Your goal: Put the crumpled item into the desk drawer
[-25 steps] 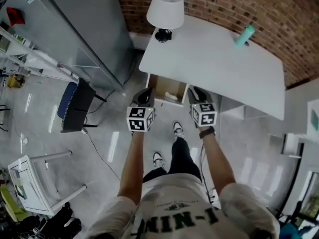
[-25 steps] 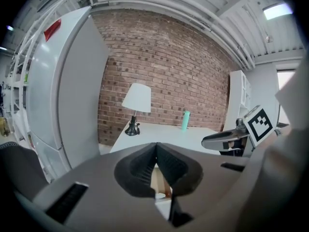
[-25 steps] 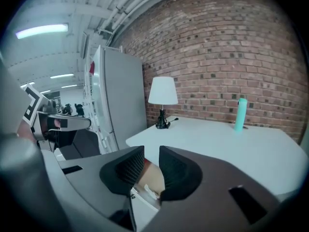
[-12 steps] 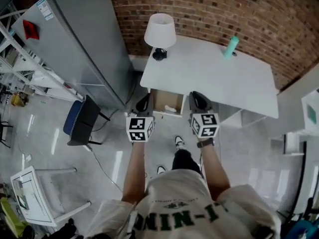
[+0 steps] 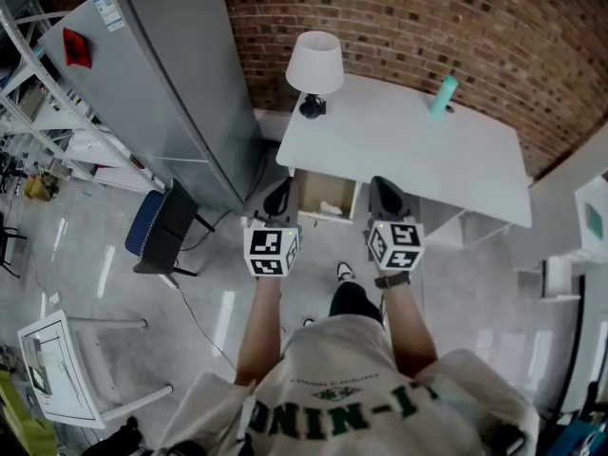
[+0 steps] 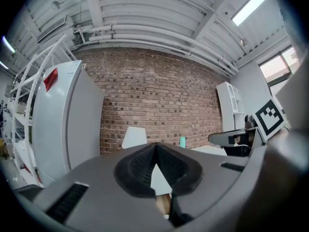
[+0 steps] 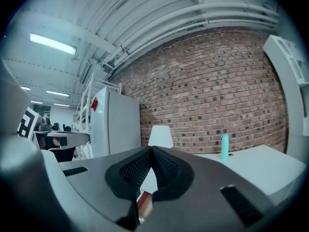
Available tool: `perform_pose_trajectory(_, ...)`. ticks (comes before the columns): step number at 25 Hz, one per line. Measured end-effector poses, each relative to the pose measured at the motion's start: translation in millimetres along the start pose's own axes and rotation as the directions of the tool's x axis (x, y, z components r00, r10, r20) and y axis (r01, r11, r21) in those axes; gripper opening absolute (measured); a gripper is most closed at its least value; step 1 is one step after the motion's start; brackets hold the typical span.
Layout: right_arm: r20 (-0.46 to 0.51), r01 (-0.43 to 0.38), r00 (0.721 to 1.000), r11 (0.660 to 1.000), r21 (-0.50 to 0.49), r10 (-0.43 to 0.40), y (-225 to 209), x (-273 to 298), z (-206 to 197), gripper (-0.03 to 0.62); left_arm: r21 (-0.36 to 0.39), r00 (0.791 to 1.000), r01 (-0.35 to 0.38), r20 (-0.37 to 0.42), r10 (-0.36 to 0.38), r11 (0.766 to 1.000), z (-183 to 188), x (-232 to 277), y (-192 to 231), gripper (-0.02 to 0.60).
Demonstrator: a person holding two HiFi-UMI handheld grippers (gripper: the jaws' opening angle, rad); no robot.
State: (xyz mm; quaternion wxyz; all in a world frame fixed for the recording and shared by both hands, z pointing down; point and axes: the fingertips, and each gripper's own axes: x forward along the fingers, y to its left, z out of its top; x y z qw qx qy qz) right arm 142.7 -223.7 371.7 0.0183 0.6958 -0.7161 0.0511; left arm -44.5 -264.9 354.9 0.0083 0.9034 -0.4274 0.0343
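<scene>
The white desk (image 5: 418, 150) stands against the brick wall with its drawer (image 5: 326, 198) pulled open. A small pale crumpled item (image 5: 330, 207) lies inside the drawer. My left gripper (image 5: 278, 192) is held just left of the drawer front and my right gripper (image 5: 382, 188) just right of it, both out in front of the desk. In the left gripper view the left gripper (image 6: 155, 145) has its jaws meeting at the tip with nothing between them. The right gripper (image 7: 152, 149) likewise shows its jaws closed and empty in the right gripper view.
A white lamp (image 5: 315, 65) and a teal bottle (image 5: 443, 95) stand on the desk. A tall grey cabinet (image 5: 161, 84) is to the left, with a blue chair (image 5: 157, 231) beside it. A white stool (image 5: 57, 364) lies at lower left. White shelving (image 5: 594, 217) is at right.
The head view has tilted up a little towards the wall. Both grippers stay either side of the open drawer, with the pale item still inside it.
</scene>
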Motion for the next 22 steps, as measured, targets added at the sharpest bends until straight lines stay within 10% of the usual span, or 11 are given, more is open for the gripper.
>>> perform_pose_trajectory(22,-0.038,0.008,0.999,1.000,-0.030,-0.010,-9.6,9.9,-16.7,0.003,-0.059,0.999,0.051,-0.012,-0.052,0.997,-21.6,31.7,-0.5,0.002)
